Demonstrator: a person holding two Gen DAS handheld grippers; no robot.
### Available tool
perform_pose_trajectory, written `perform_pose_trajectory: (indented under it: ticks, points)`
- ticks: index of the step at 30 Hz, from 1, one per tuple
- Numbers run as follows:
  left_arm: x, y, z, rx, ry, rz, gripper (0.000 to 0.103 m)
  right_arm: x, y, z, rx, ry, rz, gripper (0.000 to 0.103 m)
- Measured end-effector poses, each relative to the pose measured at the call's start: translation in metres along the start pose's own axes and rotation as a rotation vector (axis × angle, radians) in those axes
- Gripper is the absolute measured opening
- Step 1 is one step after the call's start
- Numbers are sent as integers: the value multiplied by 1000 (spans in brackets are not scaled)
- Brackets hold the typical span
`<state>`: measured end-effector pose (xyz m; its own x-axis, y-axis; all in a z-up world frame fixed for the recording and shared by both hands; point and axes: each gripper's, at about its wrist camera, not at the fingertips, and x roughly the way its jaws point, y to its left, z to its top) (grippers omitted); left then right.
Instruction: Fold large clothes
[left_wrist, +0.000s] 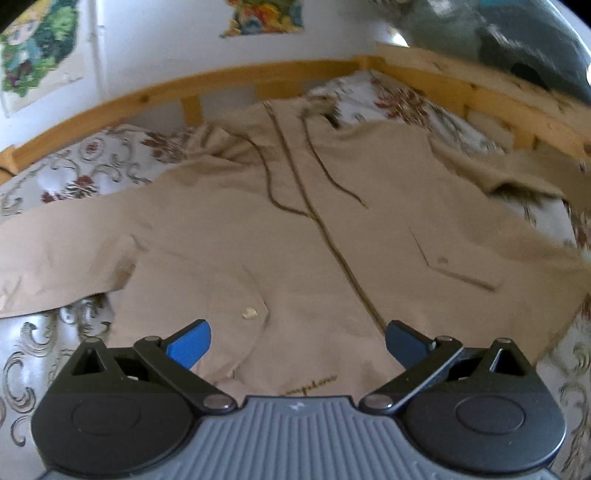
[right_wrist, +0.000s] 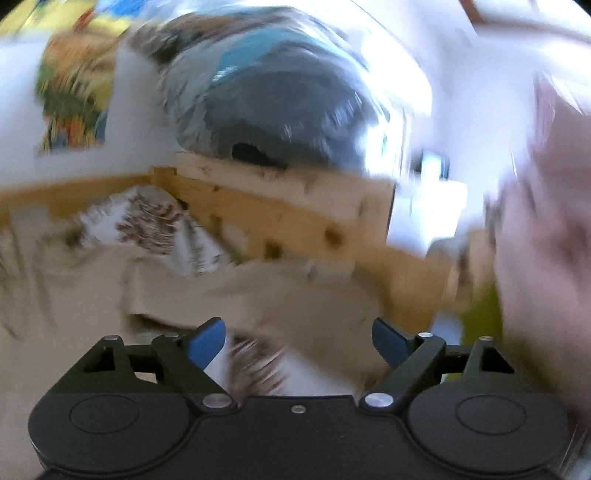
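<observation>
Item: beige jacket (left_wrist: 295, 236). Fills the centre of the left wrist view, laid front-up across a floral bedsheet (left_wrist: 66, 177). Zip line (left_wrist: 332, 243) runs from upper centre down toward the bottom centre of the frame; two drawcords (left_wrist: 332, 173) trail either side of it. One sleeve (left_wrist: 55, 269) stretches to the left edge; the other (left_wrist: 524, 173) lies bunched at the upper right. Spread flat this way, the garment likely awaits its first fold; none looks made yet.

Item: left gripper (left_wrist: 297, 345). Bottom centre of its own view, over the jacket's hem. Jaws stand wide apart, nothing between them; whether the pads touch cloth cannot be told. The position suggests a hem grasp being lined up.

Item: right gripper (right_wrist: 298, 341). Bottom centre of the right wrist view, heavily blurred. Jaws wide apart, holding nothing. Beige cloth (right_wrist: 258, 295) lies beyond the tips at centre frame, with sheet showing below it; probably the bunched sleeve side.

Item: wooden bed rail (left_wrist: 258, 79). Curves across the upper part of the left view, bounding the bed.

Item: wall pictures (left_wrist: 37, 48). Upper left and upper centre.

Item: grey-blue bundle (right_wrist: 280, 99). Upper centre of right view; nature unclear.
</observation>
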<state>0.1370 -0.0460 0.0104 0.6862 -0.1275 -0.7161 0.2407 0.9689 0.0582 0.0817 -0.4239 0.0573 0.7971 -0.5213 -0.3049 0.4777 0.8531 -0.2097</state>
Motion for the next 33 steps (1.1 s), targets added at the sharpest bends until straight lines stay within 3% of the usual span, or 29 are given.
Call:
perform_pose_trajectory:
  ticks: [4, 6, 10, 15, 16, 19, 22, 28, 33]
  points:
    - [11, 6, -11, 19, 42, 4, 103, 48, 1, 8, -254, -29, -106, 78]
    - [12, 14, -15, 7, 55, 14, 103, 71, 1, 11, -330, -7, -152, 63]
    - [10, 28, -21, -23, 68, 35, 103, 107, 4, 12, -456, 45, -200, 46]
    - [5, 40, -23, -49, 64, 51, 103, 124, 5, 9, -535, 119, -193, 0]
    - [3, 41, -23, -52, 61, 50, 103, 121, 4, 10, -526, 123, -176, 0]
    - [1, 42, -21, -52, 51, 43, 103, 100, 4, 29, -448, 109, -93, 0]
    - [1, 41, -19, -51, 45, 31, 103, 66, 13, 70, -326, 65, 62, 0]
    - [0, 43, -20, -54, 35, 13, 103, -5, 51, 167, -67, -57, 475, 0]
    - [-2, 52, -25, -68, 24, 22, 103, -29, 130, 210, 29, -96, 797, 0]
